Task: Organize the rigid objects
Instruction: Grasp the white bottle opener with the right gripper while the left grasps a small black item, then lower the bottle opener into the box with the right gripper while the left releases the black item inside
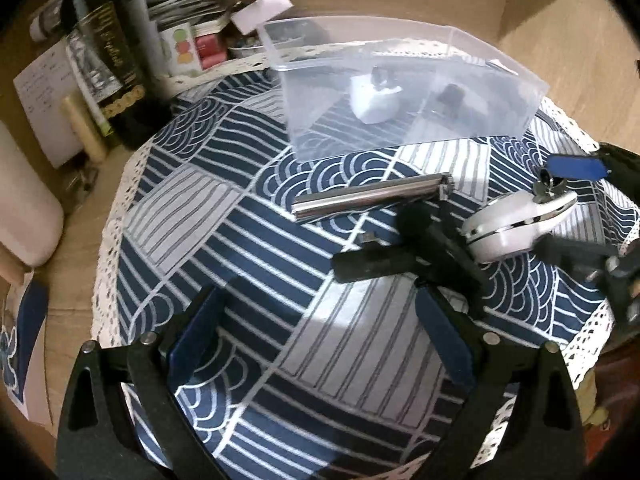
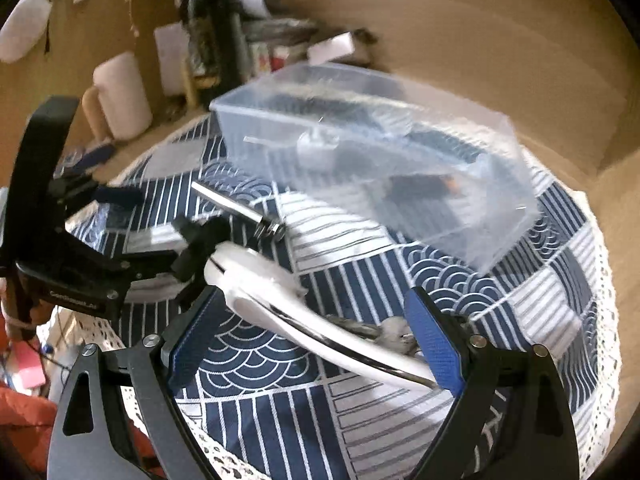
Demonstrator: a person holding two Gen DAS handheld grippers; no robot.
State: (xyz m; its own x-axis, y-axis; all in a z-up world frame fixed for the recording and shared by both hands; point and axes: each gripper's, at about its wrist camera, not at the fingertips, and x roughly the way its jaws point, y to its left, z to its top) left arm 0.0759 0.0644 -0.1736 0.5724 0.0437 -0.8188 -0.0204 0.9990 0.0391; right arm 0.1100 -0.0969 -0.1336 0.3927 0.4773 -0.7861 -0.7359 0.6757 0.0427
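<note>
Opener (image 2: 320, 332) lies between spread right claw (image 2: 316, 344) fingers, unclamped; left claw (image 1: 320, 332) apart, empty.

Both grippers are being built the same way: the left gripper (image 1: 320, 328) and right gripper (image 2: 316, 336) are showing black angular frames, silver round screws, and textured blue pads (image 2: 434, 344) lining the fingers.
</note>
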